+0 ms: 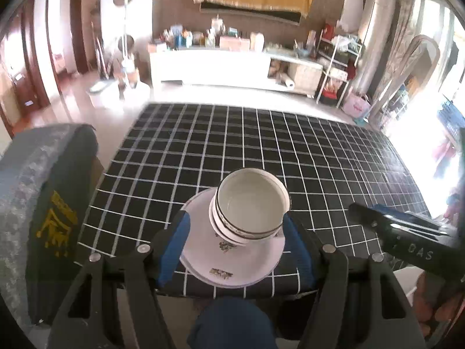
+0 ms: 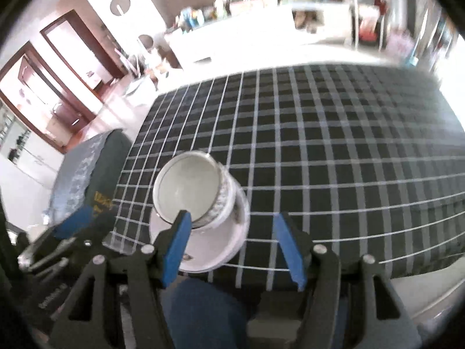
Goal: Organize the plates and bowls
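Left wrist view shows us the nested bowls (image 1: 251,206) stacked on the plates (image 1: 232,264) near the table's (image 1: 319,145) front edge. We judge the sorting finished: left gripper (image 1: 235,250) and right gripper (image 2: 232,247) gape empty, clear of the stack.

Black grid tablecloth (image 1: 290,145); grey cushion (image 1: 43,189) left; cluttered white cabinet (image 1: 218,67) behind.

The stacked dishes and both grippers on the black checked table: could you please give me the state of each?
White ceramic bowls: nested upright, empty, standing on the plates.
White patterned plates: stacked flat near the table's front edge.
Left gripper: open, holding nothing.
Right gripper: open, holding nothing.
Black white-grid tablecloth: spread flat.
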Demonstrator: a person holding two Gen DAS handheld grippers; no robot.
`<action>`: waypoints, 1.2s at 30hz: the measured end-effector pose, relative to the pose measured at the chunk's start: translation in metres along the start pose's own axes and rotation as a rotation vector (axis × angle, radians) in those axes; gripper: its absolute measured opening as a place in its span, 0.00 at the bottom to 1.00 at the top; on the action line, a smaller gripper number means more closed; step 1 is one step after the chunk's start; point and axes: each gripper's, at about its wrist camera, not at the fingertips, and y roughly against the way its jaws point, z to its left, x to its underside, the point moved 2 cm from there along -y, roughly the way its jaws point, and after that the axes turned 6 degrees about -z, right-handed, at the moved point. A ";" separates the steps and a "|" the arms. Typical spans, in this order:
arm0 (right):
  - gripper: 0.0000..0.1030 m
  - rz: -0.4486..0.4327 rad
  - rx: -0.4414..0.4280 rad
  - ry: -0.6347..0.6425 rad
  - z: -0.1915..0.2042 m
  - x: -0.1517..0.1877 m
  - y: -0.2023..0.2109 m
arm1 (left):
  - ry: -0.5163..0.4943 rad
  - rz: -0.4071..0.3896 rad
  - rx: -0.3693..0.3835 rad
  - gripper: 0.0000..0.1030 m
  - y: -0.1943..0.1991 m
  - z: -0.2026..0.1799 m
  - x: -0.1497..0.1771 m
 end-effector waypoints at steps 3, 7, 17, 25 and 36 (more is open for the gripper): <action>0.63 -0.117 0.064 0.068 0.007 0.010 0.036 | -0.020 -0.046 0.009 0.62 0.023 -0.013 0.007; 0.63 -0.205 0.091 0.142 0.017 0.026 0.068 | -0.088 -0.130 0.016 0.62 0.057 -0.031 0.018; 0.88 -0.397 0.233 0.253 0.024 0.061 0.127 | -0.129 -0.237 -0.008 0.81 0.105 -0.047 0.044; 1.00 -0.450 0.272 0.224 0.012 0.079 0.151 | -0.124 -0.290 -0.009 0.87 0.120 -0.044 0.056; 1.00 -0.450 0.245 0.211 0.004 0.096 0.156 | -0.157 -0.324 0.001 0.91 0.133 -0.051 0.068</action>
